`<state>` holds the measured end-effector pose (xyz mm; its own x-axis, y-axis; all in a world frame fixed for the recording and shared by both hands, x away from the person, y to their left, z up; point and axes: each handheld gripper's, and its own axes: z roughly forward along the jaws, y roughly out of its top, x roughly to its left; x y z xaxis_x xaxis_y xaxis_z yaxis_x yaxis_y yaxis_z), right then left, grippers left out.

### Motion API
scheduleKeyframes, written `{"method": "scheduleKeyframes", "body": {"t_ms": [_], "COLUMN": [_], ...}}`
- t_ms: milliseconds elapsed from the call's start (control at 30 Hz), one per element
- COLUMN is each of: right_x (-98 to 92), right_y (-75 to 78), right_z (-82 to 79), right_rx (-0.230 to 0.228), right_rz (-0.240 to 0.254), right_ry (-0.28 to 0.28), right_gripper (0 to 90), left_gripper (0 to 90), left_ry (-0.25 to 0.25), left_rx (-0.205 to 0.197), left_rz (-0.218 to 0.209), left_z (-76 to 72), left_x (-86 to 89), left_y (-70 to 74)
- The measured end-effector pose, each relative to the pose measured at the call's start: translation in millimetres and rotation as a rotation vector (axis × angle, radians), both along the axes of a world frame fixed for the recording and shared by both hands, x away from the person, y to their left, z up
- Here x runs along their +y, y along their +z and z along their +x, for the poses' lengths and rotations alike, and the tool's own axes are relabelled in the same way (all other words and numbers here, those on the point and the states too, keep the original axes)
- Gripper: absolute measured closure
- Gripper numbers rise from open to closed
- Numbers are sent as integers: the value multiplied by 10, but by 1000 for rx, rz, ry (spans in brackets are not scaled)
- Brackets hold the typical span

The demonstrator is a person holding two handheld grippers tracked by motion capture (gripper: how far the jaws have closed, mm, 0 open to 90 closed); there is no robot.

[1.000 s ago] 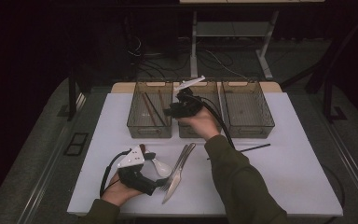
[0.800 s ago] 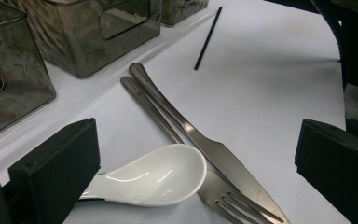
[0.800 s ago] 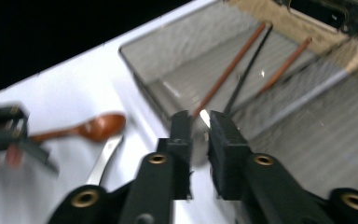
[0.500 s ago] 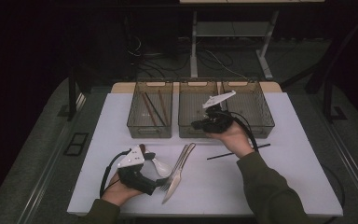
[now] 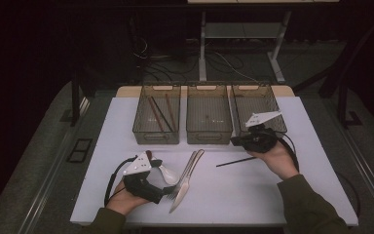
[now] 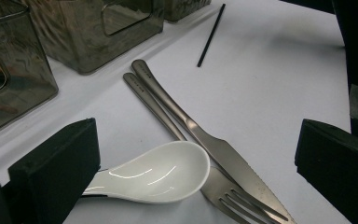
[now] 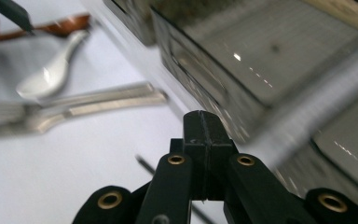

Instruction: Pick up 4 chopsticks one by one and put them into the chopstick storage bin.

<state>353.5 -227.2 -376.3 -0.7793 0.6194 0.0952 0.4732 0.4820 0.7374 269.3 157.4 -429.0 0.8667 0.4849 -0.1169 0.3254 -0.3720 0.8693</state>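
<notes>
Landmark: the middle bin [image 5: 208,134], the centre one of three clear bins along the far side of the white table [image 5: 243,200].

Just changed: a second ago the right gripper [image 5: 234,142] was up at the middle bin. It has since swung off to that bin's right and come a little lower. It now sits in front of the right bin [image 5: 274,105].

Right fingers: pressed flat together with nothing between them, so it came away from the bins empty.

Left gripper [image 5: 161,178]: has not budged. It rests on the table, nearer the person than the middle bin and off to its left.

Left fingers: spread wide. The white spoon [image 6: 163,172] lies between them but is not pinched, its handle running in beside one pad.

Black chopstick [image 5: 236,161]: lying loose on the table, a little nearer the person than the middle bin and to its right, just beside the right gripper.

Fork [image 6: 233,198] and knife [image 6: 223,154]: side by side in front of the middle bin, touching the spoon's bowl.

Left bin [image 5: 156,136]: already holds a few chopsticks [image 5: 161,114].

What it means: I'd say one drop is over and the right hand is heading for the loose chopstick. Those fingers must open before they can take it. The spoon, fork and knife all still wait to be sorted.
</notes>
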Motion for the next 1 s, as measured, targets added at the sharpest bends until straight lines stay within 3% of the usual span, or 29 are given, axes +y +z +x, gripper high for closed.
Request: {"method": "scheduleKeyframes", "body": {"t_ms": [233, 500, 833, 1000], "right_x": [-507, -1063, -1258, -1303], "right_y": [-198, -400, -577, -629], "right_z": [-80, -16, 94, 152], "right_rx": [13, 40, 70, 75], "right_rz": [-48, -93, -145, -139], "right_ry": [-102, -259, -347, -370], "right_gripper": [898, 898, 898, 898], "left_gripper": [0, 0, 0, 0], "left_ry": [3, -1, -1, -1], "left_rx": [0, -4, -5, -4], "left_rz": [4, 3, 1, 4], "left_z": [-1, -4, -9, -7], "left_x": [-4, 3, -3, -5], "left_y": [-1, 7, 8, 4]}}
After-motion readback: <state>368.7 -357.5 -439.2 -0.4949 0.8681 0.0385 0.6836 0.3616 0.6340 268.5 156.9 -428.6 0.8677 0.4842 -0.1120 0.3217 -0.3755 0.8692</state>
